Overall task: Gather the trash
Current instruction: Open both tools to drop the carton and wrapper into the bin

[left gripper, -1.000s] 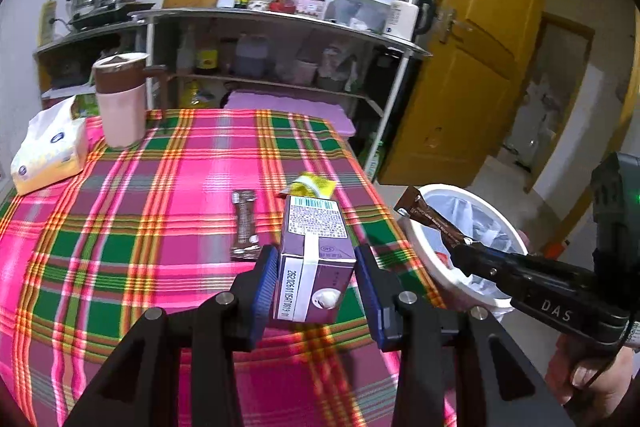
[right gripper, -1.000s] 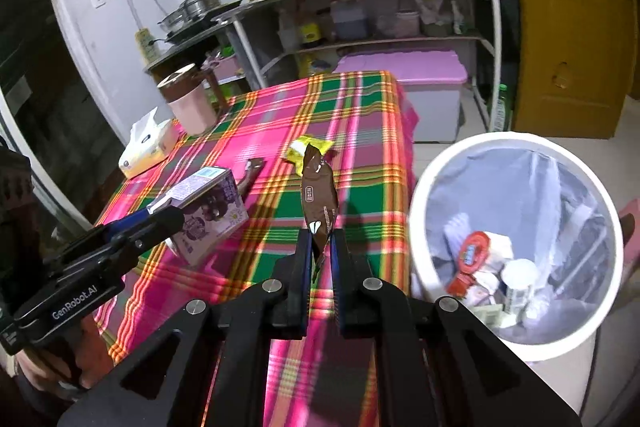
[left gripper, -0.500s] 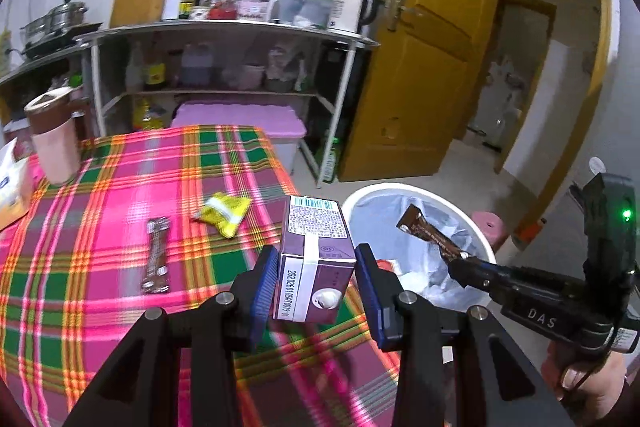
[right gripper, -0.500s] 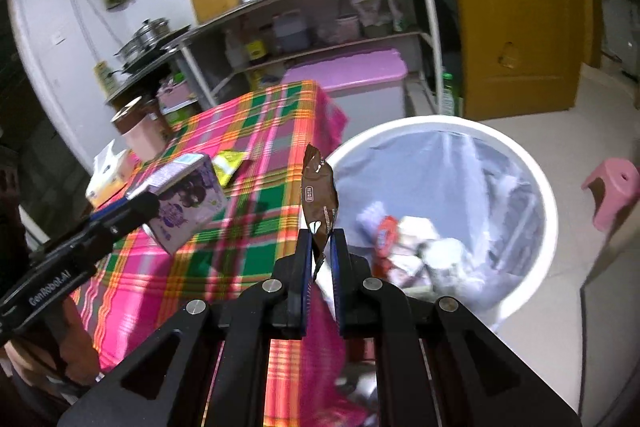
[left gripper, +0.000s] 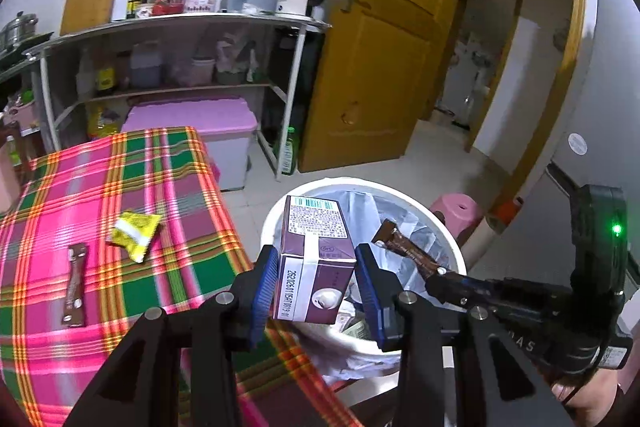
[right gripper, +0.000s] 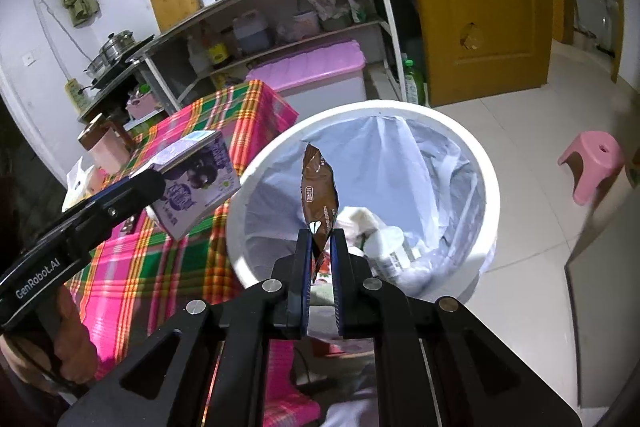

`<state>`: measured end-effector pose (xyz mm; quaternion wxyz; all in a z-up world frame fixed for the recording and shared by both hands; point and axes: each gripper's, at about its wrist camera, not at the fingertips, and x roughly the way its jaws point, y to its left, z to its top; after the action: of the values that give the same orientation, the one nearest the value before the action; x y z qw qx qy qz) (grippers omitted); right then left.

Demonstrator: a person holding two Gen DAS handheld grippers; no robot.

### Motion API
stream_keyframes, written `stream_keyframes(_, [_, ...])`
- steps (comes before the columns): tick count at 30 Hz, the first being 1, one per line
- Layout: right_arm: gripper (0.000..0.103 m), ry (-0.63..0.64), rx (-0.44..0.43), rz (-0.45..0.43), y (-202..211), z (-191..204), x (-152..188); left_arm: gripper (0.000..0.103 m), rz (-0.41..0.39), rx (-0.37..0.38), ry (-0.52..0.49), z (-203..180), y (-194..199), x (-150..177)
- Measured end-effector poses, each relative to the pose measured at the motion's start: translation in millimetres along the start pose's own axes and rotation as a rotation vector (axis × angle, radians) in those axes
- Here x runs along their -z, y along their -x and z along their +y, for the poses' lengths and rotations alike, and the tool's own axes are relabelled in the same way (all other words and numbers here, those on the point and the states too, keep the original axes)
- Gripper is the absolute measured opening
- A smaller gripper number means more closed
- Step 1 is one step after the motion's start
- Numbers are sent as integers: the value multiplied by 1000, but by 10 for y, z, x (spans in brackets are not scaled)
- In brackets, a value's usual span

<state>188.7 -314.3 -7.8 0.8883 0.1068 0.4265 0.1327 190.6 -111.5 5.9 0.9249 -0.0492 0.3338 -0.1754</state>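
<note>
Right wrist: brown wrapper (right gripper: 319, 195) stands upright in right gripper (right gripper: 321, 259).

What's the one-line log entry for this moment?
left hand-held gripper: shut on purple carton | right hand-held gripper: shut on brown wrapper | both over white bin | table: yellow packet, brown stick wrapper

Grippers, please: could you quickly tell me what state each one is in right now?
Left gripper: closed on the purple carton, beside the bin.
Right gripper: closed on the brown wrapper, over the bin.
</note>
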Motion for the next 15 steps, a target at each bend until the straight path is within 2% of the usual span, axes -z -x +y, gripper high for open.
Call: stream_keyframes(15, [10, -37, 45, 69, -224, -256, -72, 41, 83, 45, -22, -139, -564, -28])
